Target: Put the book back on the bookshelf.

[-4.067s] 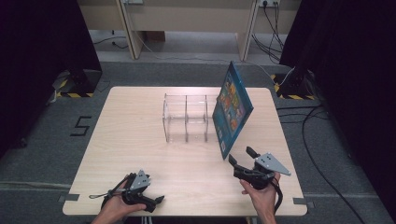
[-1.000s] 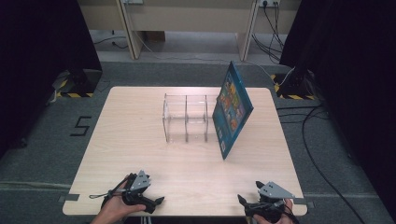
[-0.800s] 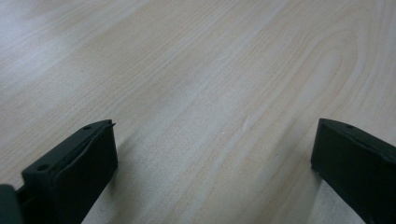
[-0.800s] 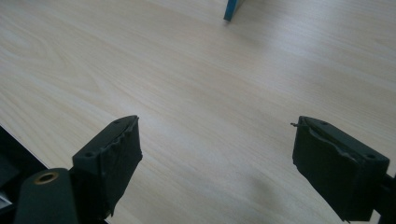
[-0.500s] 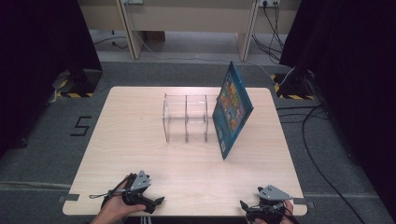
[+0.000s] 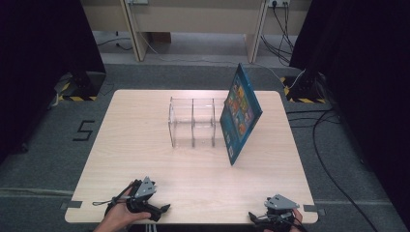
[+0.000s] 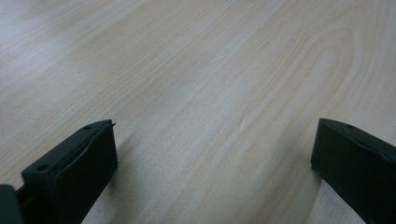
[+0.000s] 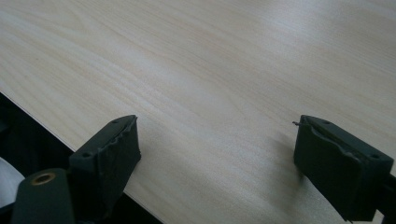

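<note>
A blue picture book (image 6: 240,113) stands tilted on its lower edge, leaning against the right end of a clear acrylic rack (image 6: 192,122) at the middle of the wooden table (image 6: 145,130). My left gripper (image 6: 153,203) lies at the table's front left in a hand, open, with bare wood between its jaws (image 7: 212,140). My right gripper (image 6: 258,218) rests at the front right edge, also open over bare wood (image 8: 217,135), with the table's edge just left of its left jaw. Both are far from the book and hold nothing.
The rack has several upright dividers. Dark curtains flank the table on both sides, and cables (image 6: 333,125) lie on the floor to the right. A desk frame (image 6: 193,29) stands beyond the far edge. Open wood lies between the grippers and the rack.
The right gripper has drawn back from in front of the book to the table's front edge, sinking slightly lower over the last second. The left gripper, the book and the rack have stayed put.
</note>
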Demonstrator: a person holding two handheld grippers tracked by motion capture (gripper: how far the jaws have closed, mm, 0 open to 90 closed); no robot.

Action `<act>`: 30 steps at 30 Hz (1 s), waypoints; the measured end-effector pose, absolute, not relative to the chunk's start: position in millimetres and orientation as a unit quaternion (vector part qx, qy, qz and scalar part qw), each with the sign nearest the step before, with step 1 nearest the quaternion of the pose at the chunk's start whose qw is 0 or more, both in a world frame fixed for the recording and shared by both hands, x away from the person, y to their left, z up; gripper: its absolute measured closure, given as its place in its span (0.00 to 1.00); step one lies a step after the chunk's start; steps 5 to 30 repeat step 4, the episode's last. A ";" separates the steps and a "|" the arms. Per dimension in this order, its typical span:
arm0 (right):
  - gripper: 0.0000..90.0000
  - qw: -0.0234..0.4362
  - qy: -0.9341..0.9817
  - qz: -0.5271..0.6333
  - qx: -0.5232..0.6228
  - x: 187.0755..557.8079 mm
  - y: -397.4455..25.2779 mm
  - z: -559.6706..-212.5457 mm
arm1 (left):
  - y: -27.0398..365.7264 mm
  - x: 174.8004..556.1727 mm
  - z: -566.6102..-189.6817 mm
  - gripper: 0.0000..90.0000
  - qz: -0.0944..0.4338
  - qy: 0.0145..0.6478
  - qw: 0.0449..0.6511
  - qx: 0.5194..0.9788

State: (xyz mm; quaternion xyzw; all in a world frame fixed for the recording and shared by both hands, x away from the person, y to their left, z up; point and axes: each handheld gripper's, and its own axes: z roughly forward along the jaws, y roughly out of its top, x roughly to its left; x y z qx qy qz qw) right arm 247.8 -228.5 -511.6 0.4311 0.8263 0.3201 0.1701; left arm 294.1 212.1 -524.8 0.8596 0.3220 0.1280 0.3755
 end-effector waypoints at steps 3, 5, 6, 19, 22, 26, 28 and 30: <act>0.17 0.170 0.826 0.320 0.431 247.8 -228.4 -511.6 | 212.0 294.1 -524.8 0.00 0.128 0.323 0.376 0.859; 0.17 0.170 0.826 0.320 0.431 247.8 -228.4 -511.6 | 212.0 294.1 -524.8 0.00 0.128 0.322 0.376 0.859; 0.17 0.170 0.826 0.320 0.431 247.8 -228.4 -511.6 | 212.0 294.1 -524.8 0.00 0.128 0.322 0.376 0.859; 0.17 0.170 0.826 0.320 0.431 247.8 -228.4 -511.6 | 212.0 294.1 -524.8 0.00 0.128 0.322 0.376 0.859; 0.17 0.170 0.826 0.320 0.431 247.8 -228.4 -511.6 | 212.0 294.1 -524.8 0.00 0.128 0.322 0.376 0.859; 0.17 0.170 0.826 0.320 0.431 247.8 -228.4 -511.6 | 212.0 294.1 -524.8 0.00 0.128 0.322 0.376 0.859; 0.17 0.170 0.826 0.320 0.431 247.8 -228.4 -511.6 | 212.0 294.1 -524.8 0.00 0.128 0.322 0.376 0.859; 0.17 0.170 0.826 0.320 0.431 247.8 -228.4 -511.6 | 212.0 294.1 -524.8 0.00 0.128 0.322 0.376 0.859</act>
